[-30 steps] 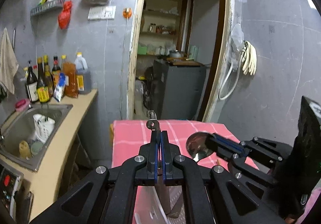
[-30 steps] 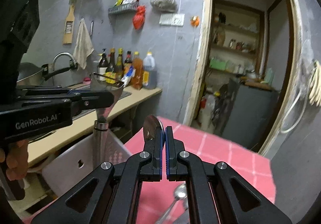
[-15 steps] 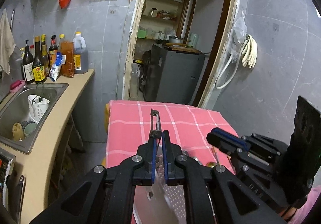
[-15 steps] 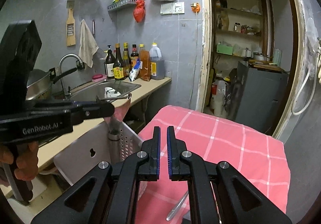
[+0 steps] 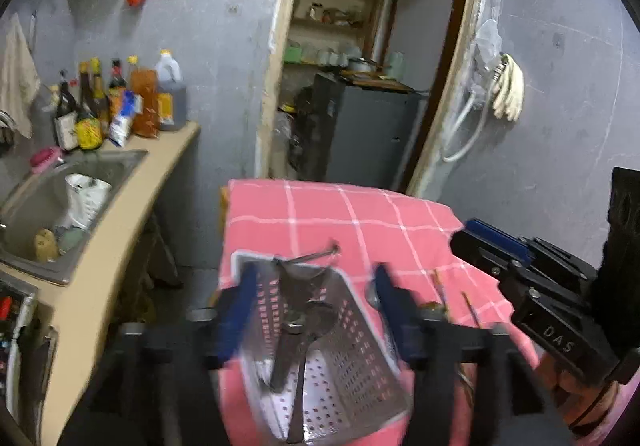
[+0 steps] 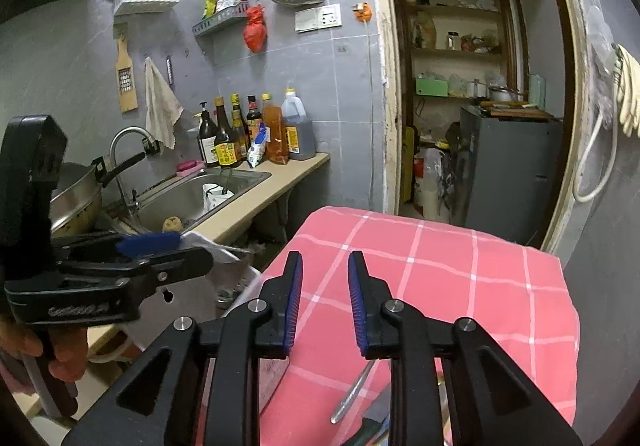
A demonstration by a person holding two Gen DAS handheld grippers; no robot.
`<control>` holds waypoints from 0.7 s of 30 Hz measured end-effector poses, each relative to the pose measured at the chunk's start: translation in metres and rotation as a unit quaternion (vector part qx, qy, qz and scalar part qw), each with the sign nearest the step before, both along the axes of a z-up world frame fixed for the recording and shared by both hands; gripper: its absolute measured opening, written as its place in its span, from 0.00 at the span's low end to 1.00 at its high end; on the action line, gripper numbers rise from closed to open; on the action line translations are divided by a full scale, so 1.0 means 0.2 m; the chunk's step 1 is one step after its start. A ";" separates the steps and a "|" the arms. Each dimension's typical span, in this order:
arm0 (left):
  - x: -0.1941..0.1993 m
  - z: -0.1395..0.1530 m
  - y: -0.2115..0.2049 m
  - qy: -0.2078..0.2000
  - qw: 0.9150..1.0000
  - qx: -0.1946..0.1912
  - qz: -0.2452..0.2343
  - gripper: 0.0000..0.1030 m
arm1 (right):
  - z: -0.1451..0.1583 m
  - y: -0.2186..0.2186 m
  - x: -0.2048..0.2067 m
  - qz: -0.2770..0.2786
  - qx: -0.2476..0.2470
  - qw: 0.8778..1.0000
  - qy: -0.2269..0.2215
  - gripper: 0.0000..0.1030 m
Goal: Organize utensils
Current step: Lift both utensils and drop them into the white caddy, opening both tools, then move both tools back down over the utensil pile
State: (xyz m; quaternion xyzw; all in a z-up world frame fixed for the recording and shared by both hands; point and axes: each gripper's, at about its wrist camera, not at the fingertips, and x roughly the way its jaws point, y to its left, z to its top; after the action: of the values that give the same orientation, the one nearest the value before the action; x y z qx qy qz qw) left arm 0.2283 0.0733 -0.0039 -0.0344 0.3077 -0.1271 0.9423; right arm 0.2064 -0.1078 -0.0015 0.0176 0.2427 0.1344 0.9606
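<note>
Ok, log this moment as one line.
left claw: open, just released, over perforated metal holder | right claw: opening, empty | utensils in holder; spoon on pink tablecloth

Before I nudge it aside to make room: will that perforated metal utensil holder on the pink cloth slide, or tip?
The perforated metal holder looks thin-walled, so probably light. Tall utensils lean inside it, raising the weight; a high push may tip it. The checked cloth could bunch, so it may drag rather than slide.
</note>
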 end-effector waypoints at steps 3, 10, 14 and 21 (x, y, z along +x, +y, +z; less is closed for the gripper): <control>-0.02 0.01 0.00 -0.003 1.000 0.003 0.003 0.66 | 0.00 -0.03 -0.02 -0.009 0.007 1.000 0.002 0.20; -0.09 0.03 0.01 -0.013 0.999 -0.021 0.034 0.76 | 0.02 -0.17 -0.11 -0.050 0.030 0.998 -0.008 0.45; -0.16 0.08 -0.05 -0.042 0.998 -0.013 0.040 0.84 | 0.04 -0.32 -0.20 -0.088 0.039 0.995 -0.013 0.60; -0.24 0.15 -0.27 -0.078 0.997 -0.016 0.003 0.96 | 0.02 -0.63 -0.34 -0.147 0.041 0.988 0.000 0.80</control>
State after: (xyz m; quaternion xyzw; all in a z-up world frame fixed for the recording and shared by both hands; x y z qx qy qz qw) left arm 0.1799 0.0195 0.0259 -0.0398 0.2315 -0.1318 0.9631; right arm 0.1392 -0.2341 0.0023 0.0923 0.2317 0.0019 0.9684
